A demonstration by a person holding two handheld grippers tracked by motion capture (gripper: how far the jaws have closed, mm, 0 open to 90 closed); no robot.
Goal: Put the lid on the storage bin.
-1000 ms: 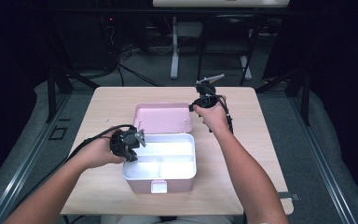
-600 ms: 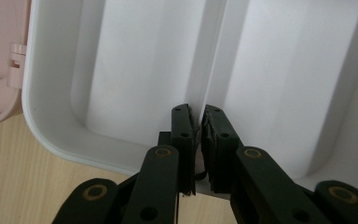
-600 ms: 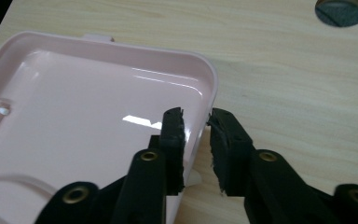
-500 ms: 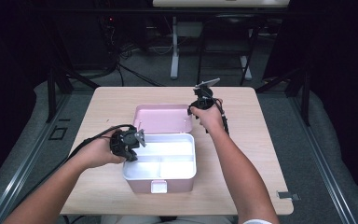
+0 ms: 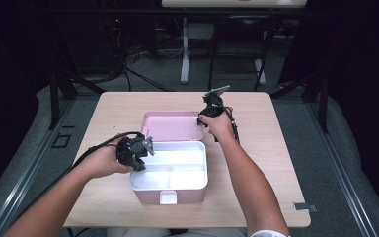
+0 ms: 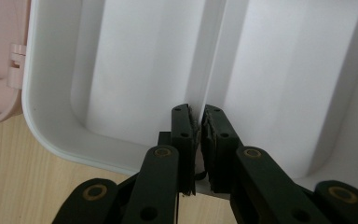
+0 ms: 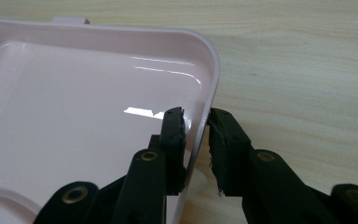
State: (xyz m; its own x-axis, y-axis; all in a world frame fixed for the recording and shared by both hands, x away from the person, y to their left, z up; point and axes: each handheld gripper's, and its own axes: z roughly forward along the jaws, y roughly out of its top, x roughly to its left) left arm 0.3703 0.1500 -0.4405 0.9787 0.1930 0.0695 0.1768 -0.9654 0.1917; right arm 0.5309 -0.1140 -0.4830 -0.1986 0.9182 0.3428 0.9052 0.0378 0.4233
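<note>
- The lunch box (image 5: 168,190) sits at the near middle of the surface (image 5: 271,192), its latch tab (image 5: 169,198) facing the person. It is pink outside, with a white tray (image 5: 197,148) inside.
- The tray is split by a raised divider (image 6: 214,56). The compartments on either side of it are bare, with no food or utensils in them.
- The left gripper (image 5: 145,148) reaches in over the tray's left wall. In the left gripper view its fingers (image 6: 182,126) are closed on the near end of the divider, and this pinch pins the box in place.
- Beyond the tray, the pink lid (image 5: 170,126) lies fully open and flat on the surface, hinged to the far wall. Its glossy hollow (image 7: 74,116) holds nothing.
- The right gripper (image 5: 201,121) is at the lid's far right corner. Its fingers (image 7: 173,135) straddle the rim, one inside the hollow and one outside. They have just been closing, but a gap remains on the outer side, so the rim is between them and not yet clamped.
- The step in hand looks like taking hold of the lid in order to shut the box.
- The next move probably calls for closing on the rim and swinging the lid up and over towards the person. The left fingers must let go and clear the tray before the lid comes down.
</note>
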